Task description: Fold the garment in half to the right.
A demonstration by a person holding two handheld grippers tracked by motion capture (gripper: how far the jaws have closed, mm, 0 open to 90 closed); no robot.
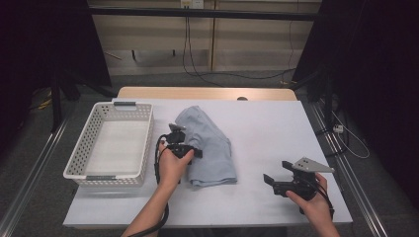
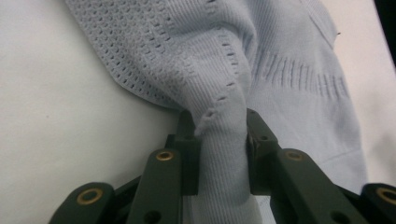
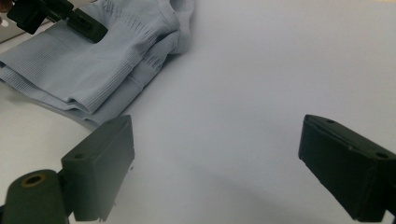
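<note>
One tool (image 2: 223,140) pinching sweater fold (image 2: 224,154), table (image 2: 56,130)

table (image 1: 267,128): white top | on it: basket (image 1: 111,143), light-blue knit garment (image 1: 210,148), seemingly folded

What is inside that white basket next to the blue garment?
The white basket looks empty: its pale floor shows through. The strip just behind its near wall is hidden from the high view. The folded blue garment lies outside it, on the table.
</note>
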